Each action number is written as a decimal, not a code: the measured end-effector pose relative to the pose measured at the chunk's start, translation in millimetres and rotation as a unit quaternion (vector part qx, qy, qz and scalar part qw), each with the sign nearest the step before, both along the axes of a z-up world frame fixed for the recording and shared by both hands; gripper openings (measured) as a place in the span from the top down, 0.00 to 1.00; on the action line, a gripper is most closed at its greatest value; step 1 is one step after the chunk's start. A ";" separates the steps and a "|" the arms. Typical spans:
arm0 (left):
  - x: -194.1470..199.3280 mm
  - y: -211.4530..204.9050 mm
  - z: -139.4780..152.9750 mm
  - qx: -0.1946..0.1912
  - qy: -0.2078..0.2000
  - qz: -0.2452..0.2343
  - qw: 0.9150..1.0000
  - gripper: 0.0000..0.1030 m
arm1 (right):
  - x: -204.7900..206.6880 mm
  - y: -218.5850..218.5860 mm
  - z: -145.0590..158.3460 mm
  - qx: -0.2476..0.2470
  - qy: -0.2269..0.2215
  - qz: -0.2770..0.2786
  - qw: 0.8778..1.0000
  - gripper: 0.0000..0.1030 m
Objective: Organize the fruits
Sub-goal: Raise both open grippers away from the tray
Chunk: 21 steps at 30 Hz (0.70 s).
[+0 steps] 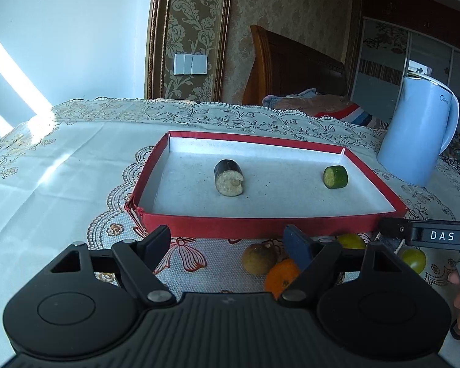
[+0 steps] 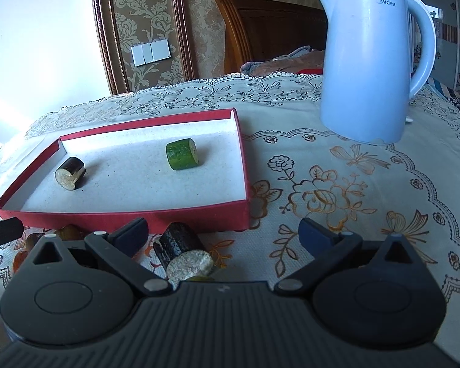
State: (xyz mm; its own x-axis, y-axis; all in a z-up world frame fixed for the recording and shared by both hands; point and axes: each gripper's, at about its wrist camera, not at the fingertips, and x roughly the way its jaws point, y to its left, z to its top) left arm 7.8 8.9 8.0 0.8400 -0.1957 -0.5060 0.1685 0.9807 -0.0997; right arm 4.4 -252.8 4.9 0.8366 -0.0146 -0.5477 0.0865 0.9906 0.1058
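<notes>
A red tray (image 1: 254,225) (image 2: 138,217) with a white floor holds a dark eggplant piece (image 1: 228,178) (image 2: 70,173) and a green cucumber piece (image 1: 335,177) (image 2: 182,154). In front of it on the cloth lie a brown kiwi-like fruit (image 1: 258,259), an orange (image 1: 280,277) and two green-yellow fruits (image 1: 351,240) (image 1: 414,259). My left gripper (image 1: 227,245) is open above these fruits. My right gripper (image 2: 224,237) is open, with another eggplant piece (image 2: 184,253) between its fingers, untouched. The right gripper also shows in the left wrist view (image 1: 429,234).
A light blue kettle (image 1: 420,132) (image 2: 371,61) stands to the right of the tray. The table has a lace-patterned cloth (image 2: 337,190). A wooden headboard (image 1: 294,67) and bedding lie behind the table.
</notes>
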 end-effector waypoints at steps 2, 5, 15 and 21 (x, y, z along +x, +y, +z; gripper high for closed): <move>-4.7 -1.1 -1.3 0.002 0.001 -0.012 1.000 0.21 | -2.5 -1.7 -0.3 -0.001 -0.002 -0.004 1.000 0.00; -12.0 -6.2 -1.7 0.012 -0.011 -0.028 0.999 0.21 | -5.0 -6.2 0.2 0.007 -0.004 -0.011 1.000 0.00; -32.4 -28.3 -3.2 0.047 -0.041 -0.102 0.993 0.21 | -3.3 -5.8 -1.1 0.009 0.002 -0.009 1.000 0.00; -19.2 -39.7 -16.3 0.096 0.000 -0.090 0.991 0.21 | -3.1 -6.2 -1.0 0.012 0.001 -0.009 1.000 0.00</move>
